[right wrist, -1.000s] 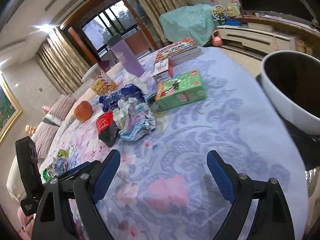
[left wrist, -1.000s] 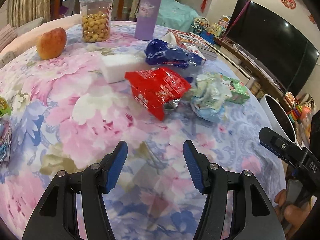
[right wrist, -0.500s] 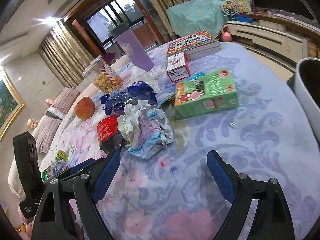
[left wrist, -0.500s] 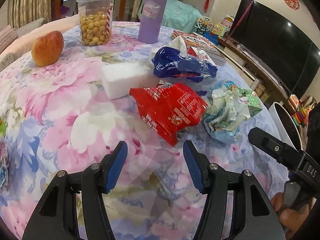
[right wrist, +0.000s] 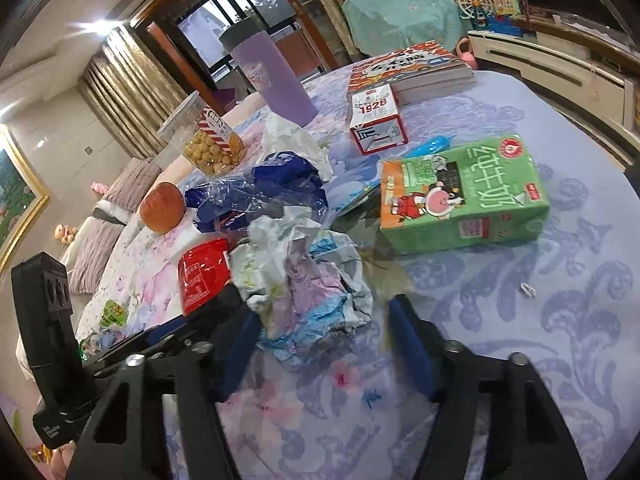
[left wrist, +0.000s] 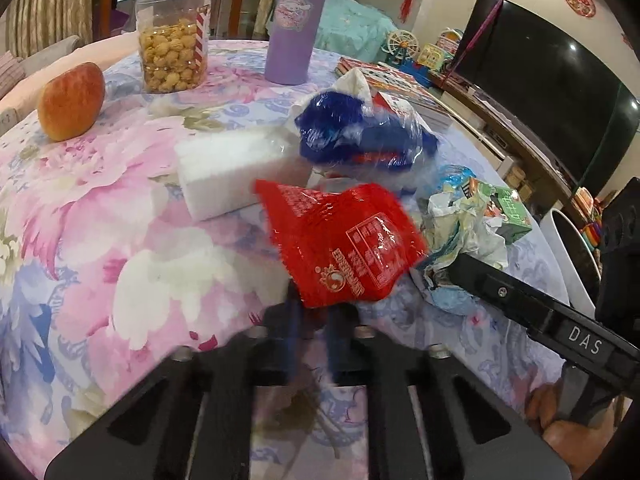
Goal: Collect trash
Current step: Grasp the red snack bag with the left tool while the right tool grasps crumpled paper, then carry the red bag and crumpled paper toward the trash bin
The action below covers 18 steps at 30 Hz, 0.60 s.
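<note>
My left gripper has its blue pads closed on the near corner of a red snack wrapper, which lies on the floral tablecloth; motion blur smears the fingers. The wrapper also shows in the right wrist view. My right gripper is open, its fingers on either side of a crumpled white, blue and purple wrapper, also seen in the left wrist view. A blue plastic bag and a green milk carton lie behind.
An apple, a snack jar, a purple tumbler, a white foam block, a small red and white box and books stand on the table. A white bin stands off the right edge.
Both grippers moved forward into the trash pile. The left jaws closed from wide open onto the red wrapper. The right jaws narrowed around the crumpled wrapper.
</note>
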Each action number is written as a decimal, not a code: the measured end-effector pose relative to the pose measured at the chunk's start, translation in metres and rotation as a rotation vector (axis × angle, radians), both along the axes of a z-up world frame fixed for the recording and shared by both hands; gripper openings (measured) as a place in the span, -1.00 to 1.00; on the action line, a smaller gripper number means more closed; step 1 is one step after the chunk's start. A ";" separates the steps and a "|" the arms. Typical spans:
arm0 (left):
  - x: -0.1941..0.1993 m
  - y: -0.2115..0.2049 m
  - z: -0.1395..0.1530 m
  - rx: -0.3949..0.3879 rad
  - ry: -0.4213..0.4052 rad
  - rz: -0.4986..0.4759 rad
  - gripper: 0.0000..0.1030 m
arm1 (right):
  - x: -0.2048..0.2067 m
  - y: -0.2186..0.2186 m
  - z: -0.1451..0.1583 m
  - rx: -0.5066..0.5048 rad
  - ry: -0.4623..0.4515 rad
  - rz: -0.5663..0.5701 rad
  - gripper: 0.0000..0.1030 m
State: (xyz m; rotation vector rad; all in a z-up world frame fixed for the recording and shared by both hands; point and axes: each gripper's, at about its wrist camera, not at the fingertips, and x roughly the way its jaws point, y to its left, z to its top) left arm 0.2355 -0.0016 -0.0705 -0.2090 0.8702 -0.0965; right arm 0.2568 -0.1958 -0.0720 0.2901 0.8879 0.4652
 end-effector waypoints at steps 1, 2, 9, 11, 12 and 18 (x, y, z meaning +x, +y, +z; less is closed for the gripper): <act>-0.001 0.000 0.001 -0.002 -0.006 -0.004 -0.95 | -0.002 0.000 0.000 -0.004 -0.002 -0.003 -0.08; -0.003 0.000 0.002 -0.001 -0.013 -0.005 -0.96 | -0.003 -0.001 0.001 -0.005 -0.007 -0.005 -0.14; -0.020 -0.007 0.009 0.010 -0.038 -0.013 -0.97 | -0.022 -0.014 0.006 0.014 -0.021 -0.005 -0.46; -0.025 -0.010 0.011 0.006 -0.040 -0.023 -0.97 | -0.030 -0.021 0.008 0.027 -0.023 -0.013 -0.48; -0.028 -0.013 0.012 0.007 -0.042 -0.028 -0.97 | -0.035 -0.027 0.010 0.036 -0.026 -0.020 -0.48; -0.042 -0.042 0.015 0.002 -0.043 -0.091 -0.97 | -0.054 -0.057 0.018 0.056 -0.041 -0.076 -0.49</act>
